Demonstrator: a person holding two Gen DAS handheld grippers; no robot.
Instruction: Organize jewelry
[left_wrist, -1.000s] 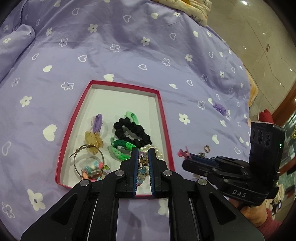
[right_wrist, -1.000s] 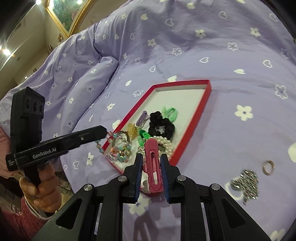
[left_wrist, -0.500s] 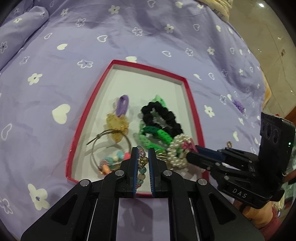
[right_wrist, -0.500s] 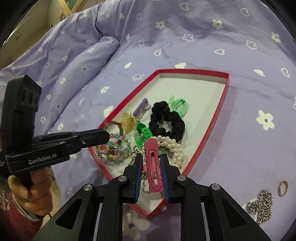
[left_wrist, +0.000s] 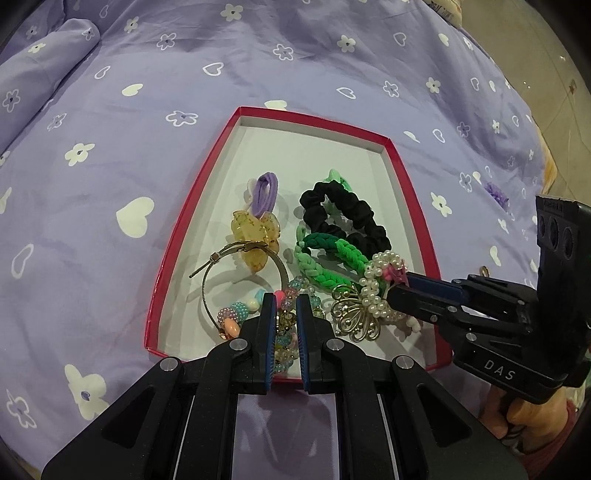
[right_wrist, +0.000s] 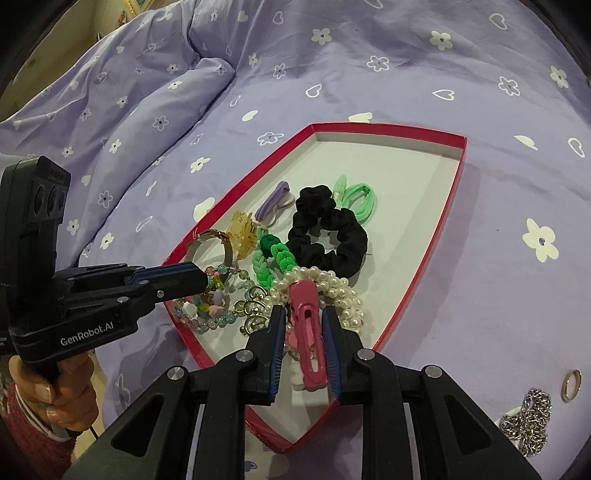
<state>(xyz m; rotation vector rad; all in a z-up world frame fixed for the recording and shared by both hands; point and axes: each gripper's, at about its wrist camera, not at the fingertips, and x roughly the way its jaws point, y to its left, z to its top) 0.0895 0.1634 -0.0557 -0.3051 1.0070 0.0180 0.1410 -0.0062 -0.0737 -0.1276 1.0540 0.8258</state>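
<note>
A red-rimmed white tray (left_wrist: 391, 147) (right_wrist: 461, 155) lies on the purple bedspread and holds several hair ties, a scrunchie, bracelets and a pearl string. My left gripper (left_wrist: 285, 295) is over the tray's near edge with a beaded bracelet (left_wrist: 284, 336) between its nearly closed fingers; the bracelet rests on the tray floor in the right wrist view (right_wrist: 210, 314). My right gripper (right_wrist: 303, 314) is slightly parted around a pink hair clip (right_wrist: 308, 332) that lies over the pearl string (right_wrist: 332, 288) in the tray.
A silver chain (right_wrist: 528, 424) and a small ring (right_wrist: 570, 384) lie on the bedspread right of the tray. A purple flower piece (left_wrist: 496, 192) lies farther right. A black scrunchie (right_wrist: 328, 236), green braids (left_wrist: 325, 254) and a yellow claw clip (left_wrist: 255, 236) fill the tray's middle.
Both grippers have moved forward over the tray with their pieces and lowered. The right fingers have spread a little around the pink clip, which now rests on the pearls.
</note>
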